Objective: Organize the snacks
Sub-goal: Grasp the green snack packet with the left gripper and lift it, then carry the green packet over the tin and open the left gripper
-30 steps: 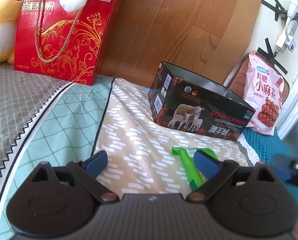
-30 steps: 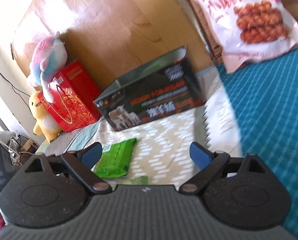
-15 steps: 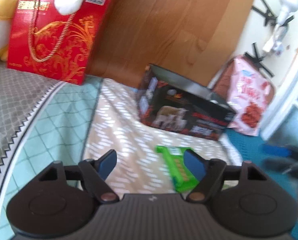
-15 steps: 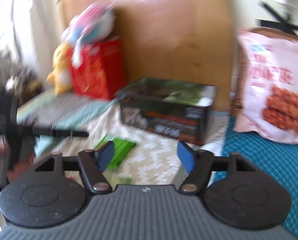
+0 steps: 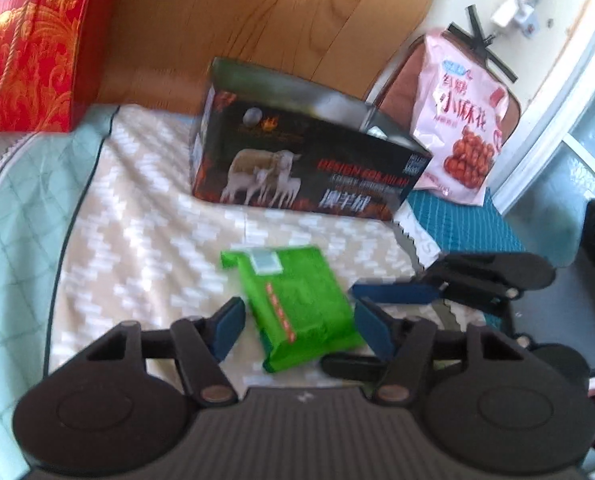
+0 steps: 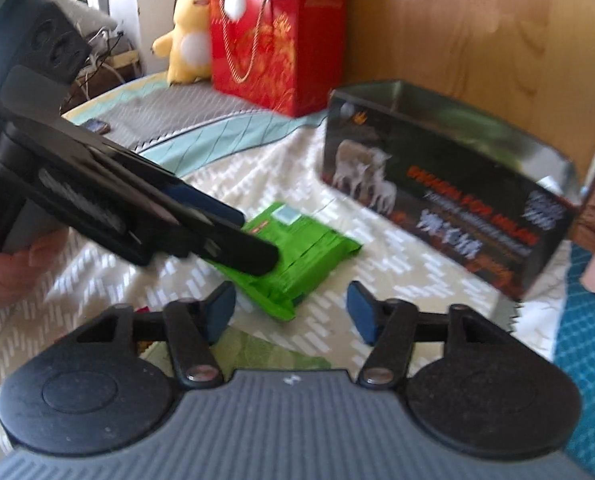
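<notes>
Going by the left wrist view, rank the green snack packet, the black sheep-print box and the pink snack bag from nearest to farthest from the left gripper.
1. Green snack packet, lying between the left gripper's open fingers.
2. Black sheep-print box, beyond it, centre.
3. Pink snack bag, farthest, leaning upper right.

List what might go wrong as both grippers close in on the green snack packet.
1. The left gripper and right gripper, jaws just narrowing, converge on one flat green foil packet; they may collide.
2. The packet lies flat on the soft patterned bedspread, so pads may snag fabric.
3. The open black sheep-print box stands some way behind; carrying could drop it.
</notes>
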Demonstrator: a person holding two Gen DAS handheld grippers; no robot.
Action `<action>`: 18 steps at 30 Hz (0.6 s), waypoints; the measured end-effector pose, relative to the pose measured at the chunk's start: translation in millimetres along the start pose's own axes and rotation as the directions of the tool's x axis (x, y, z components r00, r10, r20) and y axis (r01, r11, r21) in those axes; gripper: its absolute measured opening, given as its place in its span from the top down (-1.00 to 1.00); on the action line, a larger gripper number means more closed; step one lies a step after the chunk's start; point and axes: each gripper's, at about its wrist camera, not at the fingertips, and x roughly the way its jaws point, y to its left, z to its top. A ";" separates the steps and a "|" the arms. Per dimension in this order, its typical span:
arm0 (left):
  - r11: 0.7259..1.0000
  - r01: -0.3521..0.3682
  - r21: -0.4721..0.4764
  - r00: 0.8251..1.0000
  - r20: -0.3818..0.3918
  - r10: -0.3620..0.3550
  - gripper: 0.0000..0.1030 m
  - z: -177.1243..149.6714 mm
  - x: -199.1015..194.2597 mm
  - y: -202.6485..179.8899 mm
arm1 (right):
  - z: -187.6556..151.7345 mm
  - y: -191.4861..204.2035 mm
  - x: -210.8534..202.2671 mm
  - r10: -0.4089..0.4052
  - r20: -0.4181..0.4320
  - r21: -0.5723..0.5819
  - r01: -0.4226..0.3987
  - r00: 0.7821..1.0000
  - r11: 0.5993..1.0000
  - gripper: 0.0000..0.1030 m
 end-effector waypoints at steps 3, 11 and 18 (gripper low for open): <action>1.000 -0.016 0.008 1.000 -0.003 0.016 0.04 1.4 0.0 -2.9 | 1.7 4.3 4.8 -0.013 0.028 -0.009 0.014 1.000 1.000 0.11; 0.995 -0.021 0.095 0.986 0.166 0.005 0.13 34.2 -45.3 -27.5 | 20.1 4.0 -31.6 -0.061 0.219 0.008 0.061 0.974 0.998 0.17; 0.990 -0.004 0.144 0.971 0.235 -0.030 0.12 110.1 -6.7 -47.6 | 53.8 -44.7 -32.1 -0.226 0.307 0.088 0.209 0.924 0.974 0.18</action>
